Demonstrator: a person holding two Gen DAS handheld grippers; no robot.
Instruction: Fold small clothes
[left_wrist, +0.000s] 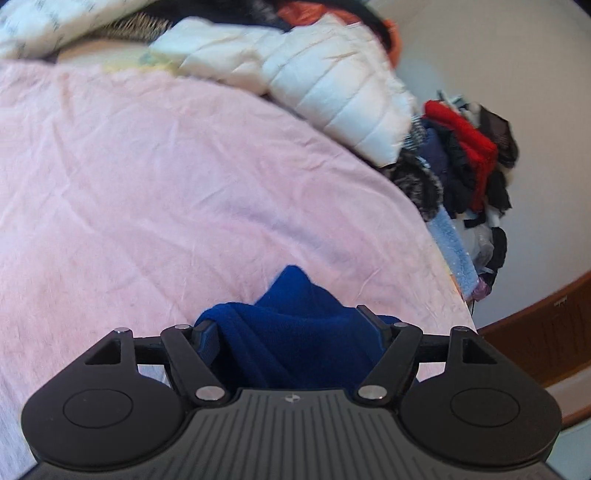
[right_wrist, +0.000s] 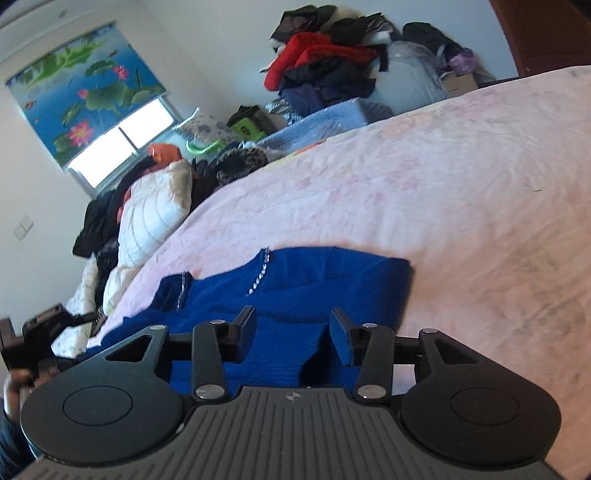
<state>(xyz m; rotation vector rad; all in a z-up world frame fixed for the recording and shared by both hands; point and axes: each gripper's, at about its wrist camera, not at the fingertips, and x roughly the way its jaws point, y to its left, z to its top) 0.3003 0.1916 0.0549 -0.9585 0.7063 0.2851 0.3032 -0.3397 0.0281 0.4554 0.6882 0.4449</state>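
A royal-blue knit garment (right_wrist: 295, 280) with a line of small silver studs lies on the pink bedsheet (right_wrist: 424, 192). In the right wrist view my right gripper (right_wrist: 293, 325) stands open over its near edge, with blue cloth bunched between the two fingers. In the left wrist view my left gripper (left_wrist: 291, 325) is open wide, and a fold of the same blue garment (left_wrist: 295, 317) rises between its fingers, with the pink sheet (left_wrist: 166, 166) beyond. Whether either gripper's pads touch the cloth is hidden.
A white puffer jacket (left_wrist: 332, 85) lies at the far side of the bed. A heap of dark and red clothes (left_wrist: 472, 158) stands by the wall, also in the right wrist view (right_wrist: 325, 59). A light-blue blanket (right_wrist: 321, 125) sits at the bed's edge. A wooden door (left_wrist: 535, 328) is at right.
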